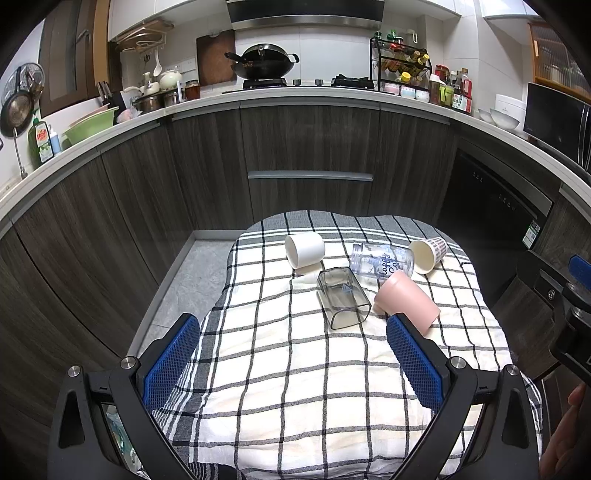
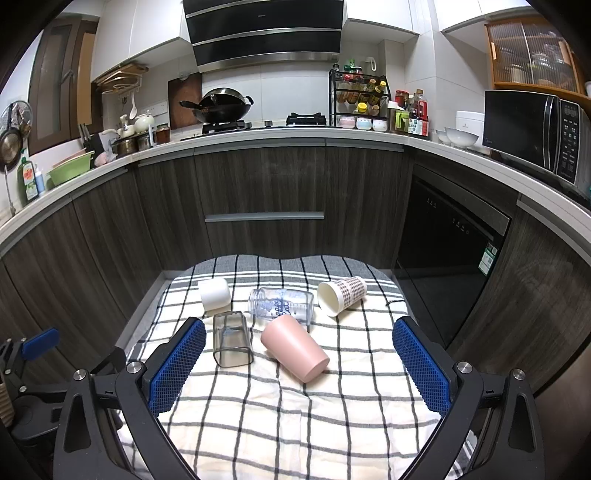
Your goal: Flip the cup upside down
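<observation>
Checked cloth (image 2: 295,424) — pink cup (image 2: 295,349) on its side between right tool (image 2: 299,354) fingers

You were working in a home kitchen. A black wok (image 2: 221,107) sat on a gas hob (image 2: 264,123) under a steel-trimmed range hood (image 2: 264,33), with white tiled walls behind. A pale countertop (image 2: 266,138) curved around dark wood-grain cabinets (image 2: 264,184), and a built-in dishwasher (image 2: 448,258) stood to your right. You had a microwave (image 2: 532,133) at the right end of the counter, beside white bowls (image 2: 458,137). A spice rack (image 2: 360,99) held sauce bottles; a green basin (image 2: 72,170) and dish soap (image 2: 26,179) stood at the left. A wooden cutting board (image 2: 184,98) leaned against the wall.
</observation>
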`<state>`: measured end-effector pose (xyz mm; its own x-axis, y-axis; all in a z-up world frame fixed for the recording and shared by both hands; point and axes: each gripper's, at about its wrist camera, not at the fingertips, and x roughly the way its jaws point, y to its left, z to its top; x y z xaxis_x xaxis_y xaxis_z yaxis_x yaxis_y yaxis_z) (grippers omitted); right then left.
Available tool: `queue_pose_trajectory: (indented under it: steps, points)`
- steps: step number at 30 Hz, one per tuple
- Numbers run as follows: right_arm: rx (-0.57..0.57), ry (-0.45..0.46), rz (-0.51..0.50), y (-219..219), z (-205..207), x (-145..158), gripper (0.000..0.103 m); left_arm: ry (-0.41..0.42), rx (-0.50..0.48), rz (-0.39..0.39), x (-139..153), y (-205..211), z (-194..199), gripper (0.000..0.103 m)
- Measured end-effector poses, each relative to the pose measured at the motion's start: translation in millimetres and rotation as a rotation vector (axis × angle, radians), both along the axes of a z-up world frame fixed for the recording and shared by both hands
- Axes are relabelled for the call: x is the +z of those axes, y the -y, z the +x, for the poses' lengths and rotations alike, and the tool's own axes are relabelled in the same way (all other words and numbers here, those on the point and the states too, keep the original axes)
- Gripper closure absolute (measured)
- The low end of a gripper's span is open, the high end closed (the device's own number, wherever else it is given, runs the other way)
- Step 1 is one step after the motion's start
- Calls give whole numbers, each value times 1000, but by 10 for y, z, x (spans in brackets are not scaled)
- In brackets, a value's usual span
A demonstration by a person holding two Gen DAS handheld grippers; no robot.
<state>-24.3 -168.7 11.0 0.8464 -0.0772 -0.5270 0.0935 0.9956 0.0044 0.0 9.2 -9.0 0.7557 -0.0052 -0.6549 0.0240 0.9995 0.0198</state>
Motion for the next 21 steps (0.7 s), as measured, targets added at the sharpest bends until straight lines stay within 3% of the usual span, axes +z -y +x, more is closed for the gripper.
queue_pose_trajectory:
  steps: [21]
  points:
    - [0,-5,-1,2,10,-6,1,-9,0,-1,-40,4,6,0]
